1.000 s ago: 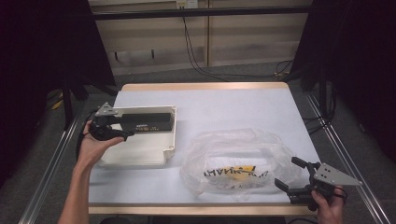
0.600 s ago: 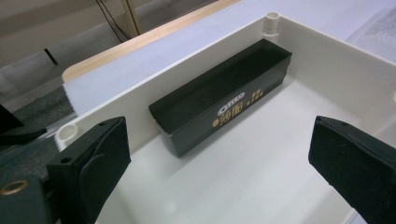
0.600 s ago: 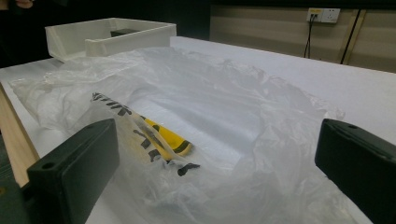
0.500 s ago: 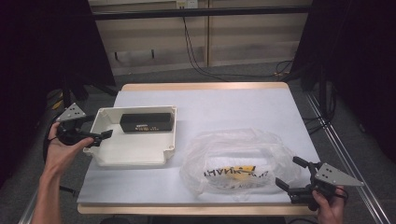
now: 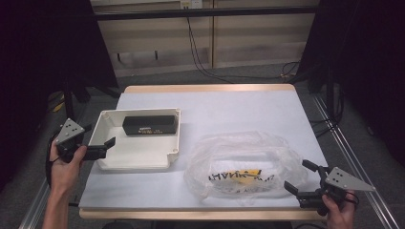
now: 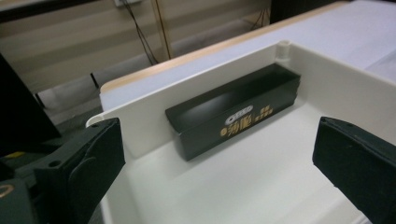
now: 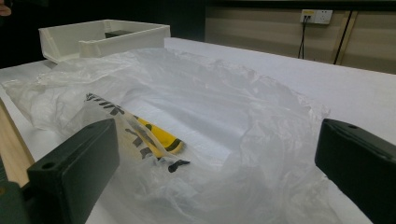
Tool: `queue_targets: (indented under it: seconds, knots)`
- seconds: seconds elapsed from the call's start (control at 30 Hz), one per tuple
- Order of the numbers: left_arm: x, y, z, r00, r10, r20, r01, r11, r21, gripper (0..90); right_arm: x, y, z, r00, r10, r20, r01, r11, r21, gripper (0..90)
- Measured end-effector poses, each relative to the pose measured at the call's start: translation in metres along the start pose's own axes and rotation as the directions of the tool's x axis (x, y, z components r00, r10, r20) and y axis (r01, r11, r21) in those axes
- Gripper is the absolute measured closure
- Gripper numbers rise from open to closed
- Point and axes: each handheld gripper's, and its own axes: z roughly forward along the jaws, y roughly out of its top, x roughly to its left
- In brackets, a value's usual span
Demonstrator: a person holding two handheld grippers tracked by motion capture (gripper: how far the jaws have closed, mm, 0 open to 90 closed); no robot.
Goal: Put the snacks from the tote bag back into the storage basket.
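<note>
You had drawn your left gripper (image 5: 98, 148) back off the white tray (image 5: 107, 160). A second before, it was over the tray's 9 o'clock end at the black box (image 5: 149, 125); half a second before, it had already cleared the wall. At this moment it sat just outside the tray's 9 o'clock edge, pointing toward 3 o'clock. Its jaws had just been opening and stood wide with nothing between them. In the left gripper view the box (image 6: 233, 109) lay beyond the open jaws, untouched.

The box rested inside the tray, lengthwise along the 12 o'clock wall, flat and apart from your gripper. Judgement: the placement step looked finished, and the release was clean.

Your right gripper (image 5: 303, 181) held its place at the table's (image 5: 248, 102) 5 o'clock corner, jaws wide and empty, aimed at the crumpled clear plastic bag (image 5: 243, 164) with yellow and black print. In the right gripper view the bag (image 7: 196, 121) lay just ahead of the jaws; contact could not be confirmed. Judgement: the bag was probably next.
</note>
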Motion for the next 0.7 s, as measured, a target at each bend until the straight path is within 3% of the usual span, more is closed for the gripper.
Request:
queue_targets:
  seconds: [0.07,0.1,0.17,0.27,0.3,0.43,0.5,0.63,0.7]
  knots:
    - [-0.008,-0.002,-0.002,0.9992,-0.039,0.002,0.039,0.9984,-0.042,2.5,0.0,0.0,0.0,1.0,-0.003,0.006,0.003,1.0,-0.002,0.0]
    - [-0.011,-0.003,-0.003,0.999,-0.044,0.0,0.044,0.9982,-0.04,2.7,0.0,0.0,0.0,1.0,-0.002,0.006,0.002,1.0,-0.004,0.0]
    - [-0.022,-0.005,-0.004,0.9994,-0.02,-0.029,0.019,0.9989,-0.042,2.7,0.0,0.0,0.0,1.0,-0.004,0.003,0.004,1.0,-0.002,0.0]
    - [-0.034,-0.008,-0.004,0.9993,-0.038,0.003,0.038,0.9985,-0.038,2.5,0.0,0.0,0.001,0.9999,-0.011,0.001,0.011,1.0,0.0,0.0]
    - [-0.038,-0.009,-0.005,0.9994,-0.034,-0.003,0.034,0.9989,-0.034,2.3,0.0,0.0,0.001,0.9998,-0.02,0.004,0.02,1.0,-0.001,0.0]
    - [-0.056,-0.008,-0.006,0.9991,0.0,0.043,0.003,0.9985,-0.055,2.3,0.0,0.0,0.001,0.9999,-0.01,0.007,0.01,1.0,-0.001,0.0]
    - [-0.065,-0.006,-0.005,0.999,0.034,0.031,-0.032,0.9978,-0.059,2.3,-0.001,0.0,0.0,1.0,-0.002,0.009,0.002,1.0,0.001,0.0]
    - [-0.081,-0.005,-0.004,0.9983,0.057,0.017,-0.056,0.997,-0.054,2.0,-0.001,0.0,0.0,0.9999,-0.005,0.012,0.005,1.0,-0.003,0.0]
    - [-0.089,-0.006,0.0,0.9994,0.032,0.008,-0.031,0.9974,-0.065,1.9,-0.002,0.0,0.0,0.9999,0.0,0.01,0.0,1.0,-0.001,0.0]
